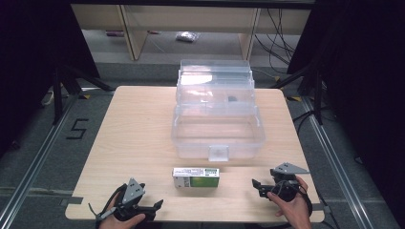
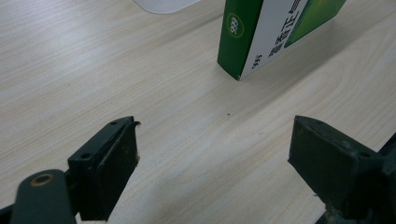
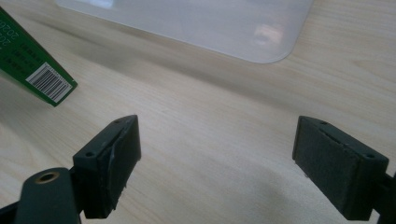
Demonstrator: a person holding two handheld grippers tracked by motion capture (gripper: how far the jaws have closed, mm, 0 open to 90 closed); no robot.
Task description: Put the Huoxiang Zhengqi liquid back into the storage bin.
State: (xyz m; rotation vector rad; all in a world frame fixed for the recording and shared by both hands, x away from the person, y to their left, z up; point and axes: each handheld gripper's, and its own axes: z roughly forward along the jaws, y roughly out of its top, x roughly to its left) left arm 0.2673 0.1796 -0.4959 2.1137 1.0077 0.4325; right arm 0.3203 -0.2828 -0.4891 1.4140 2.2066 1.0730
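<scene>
A green and white carton (image 1: 196, 177) lies flat near the table's front edge, between the two hands. Behind it stands a clear plastic box (image 1: 217, 131) with its lid (image 1: 215, 78) tipped up at the back. My left gripper (image 1: 157, 205) rests at the front left, open, its jaws wide apart over bare wood, and the carton's end (image 2: 240, 32) lies just ahead of it. My right gripper (image 1: 257, 185) sits at the front right, also open with nothing between its jaws. The carton's barcode corner (image 3: 49, 81) and the clear box's base (image 3: 196, 23) lie ahead of it.
The light wooden table (image 1: 133, 133) has bare room to the left and right of the clear box. Black stands (image 1: 59, 86) and cables (image 1: 305, 114) flank the table on the grey floor. Wooden shelving (image 1: 138, 28) stands behind.
</scene>
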